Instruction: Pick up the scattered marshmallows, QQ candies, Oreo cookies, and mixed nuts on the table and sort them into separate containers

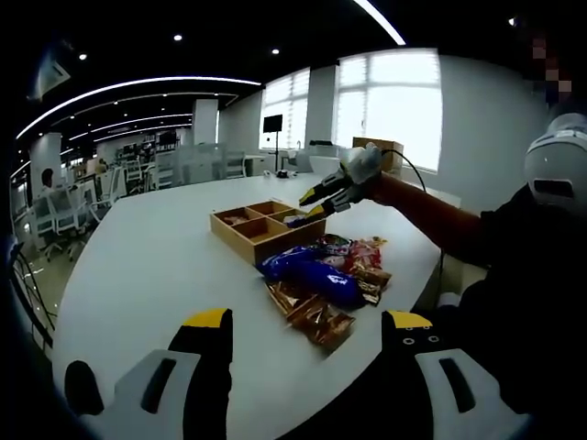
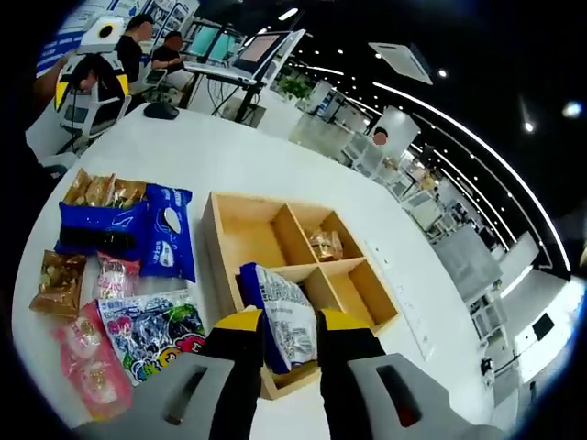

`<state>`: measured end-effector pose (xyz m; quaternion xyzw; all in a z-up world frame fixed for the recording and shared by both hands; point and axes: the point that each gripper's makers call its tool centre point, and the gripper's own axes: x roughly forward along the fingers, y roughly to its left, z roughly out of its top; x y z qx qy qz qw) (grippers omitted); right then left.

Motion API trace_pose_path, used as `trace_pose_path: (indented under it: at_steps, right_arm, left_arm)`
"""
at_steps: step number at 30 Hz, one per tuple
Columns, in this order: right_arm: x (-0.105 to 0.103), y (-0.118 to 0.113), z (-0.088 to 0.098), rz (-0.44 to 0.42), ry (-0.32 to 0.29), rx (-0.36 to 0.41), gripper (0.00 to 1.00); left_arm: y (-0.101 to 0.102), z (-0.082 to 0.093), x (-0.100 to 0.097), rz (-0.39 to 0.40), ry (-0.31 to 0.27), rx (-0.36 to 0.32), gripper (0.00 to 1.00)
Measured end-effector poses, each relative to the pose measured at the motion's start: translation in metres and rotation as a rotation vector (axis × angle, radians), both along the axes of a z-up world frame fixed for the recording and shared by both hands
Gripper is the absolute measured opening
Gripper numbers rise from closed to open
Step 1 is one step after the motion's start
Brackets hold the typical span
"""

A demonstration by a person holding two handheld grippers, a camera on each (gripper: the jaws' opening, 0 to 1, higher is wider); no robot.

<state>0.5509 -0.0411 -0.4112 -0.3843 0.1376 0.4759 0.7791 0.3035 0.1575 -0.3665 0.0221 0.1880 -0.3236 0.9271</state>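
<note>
My right gripper (image 2: pixel 282 341) is closed on a blue-and-white snack packet (image 2: pixel 282 316), the jaws pinching its lower end from both sides. I hold it tilted just above the near edge of the wooden box (image 2: pixel 240 231), over the near compartments. In the left gripper view that same right gripper (image 1: pixel 316 203) reaches out over the wooden box (image 1: pixel 240 240) at the end of my outstretched arm (image 1: pixel 431 215), which comes in from the right and angles down toward the box.

One far compartment of the box holds a small brownish packet (image 2: pixel 326 244); the other compartments I can see look bare.

My left gripper (image 1: pixel 307 335) hovers above the desk (image 1: pixel 138 266) with its jaws wide apart and nothing between them, set back from the box on the near side.

Beside the box lie the loose packets: a large blue Oreo pack (image 2: pixel 124 229) closest to the box wall, brown nut packets (image 2: pixel 99 191) beyond it, a colourful candy bag (image 2: pixel 151 332) near my jaws, and pink packets (image 2: pixel 83 357) farthest from the box
</note>
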Motion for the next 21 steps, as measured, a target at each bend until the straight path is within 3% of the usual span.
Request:
trace_pose_path:
  at_steps: [10, 21]
  right_arm:
    - [-0.001, 0.001, -0.005, -0.016, 0.003, -0.026, 0.18]
    - [-0.005, 0.002, 0.01, -0.008, -0.011, 0.01, 0.18]
  left_arm:
    - [-0.001, -0.003, 0.002, -0.007, 0.007, -0.004, 0.7]
    - [0.001, -0.004, 0.002, 0.0, 0.009, -0.006, 0.7]
